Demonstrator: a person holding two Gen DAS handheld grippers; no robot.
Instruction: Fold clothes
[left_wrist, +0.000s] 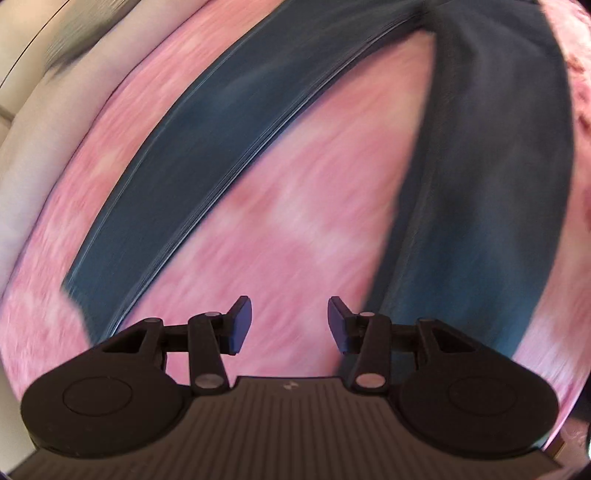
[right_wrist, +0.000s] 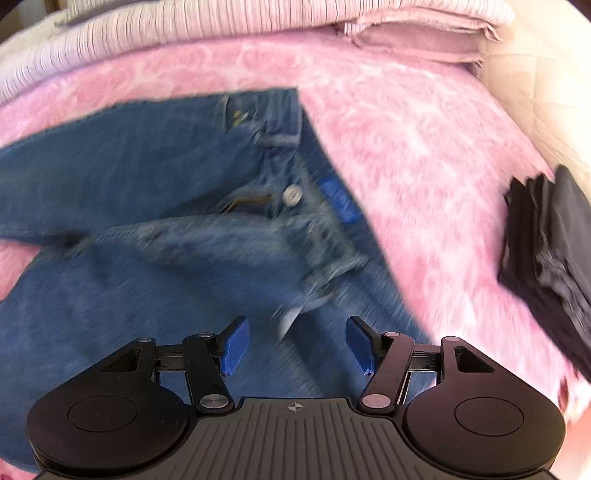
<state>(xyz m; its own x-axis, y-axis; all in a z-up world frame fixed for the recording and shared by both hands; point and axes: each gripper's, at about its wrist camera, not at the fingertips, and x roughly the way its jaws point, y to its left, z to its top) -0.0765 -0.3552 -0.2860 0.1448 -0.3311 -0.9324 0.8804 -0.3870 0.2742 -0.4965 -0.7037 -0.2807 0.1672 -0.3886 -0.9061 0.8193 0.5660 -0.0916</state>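
We find a pair of jeans (right_wrist: 155, 206) spread flat on a pink fuzzy blanket (right_wrist: 424, 166), waistband and button facing up in the right wrist view. The left wrist view is badly blurred; we see two dark blue legs (left_wrist: 192, 173) splayed apart, with blanket between them. The left gripper (left_wrist: 290, 324) hangs over the pink gap, jaws apart and grasping nothing. The right gripper (right_wrist: 297, 345) hangs over the denim near the fly, likewise released. A dark folded stack (right_wrist: 550, 258) sits at the blanket's right edge. A striped cloth (right_wrist: 221, 26) and what appears to be a pink folded cloth (right_wrist: 417, 40) lie along the far edge.
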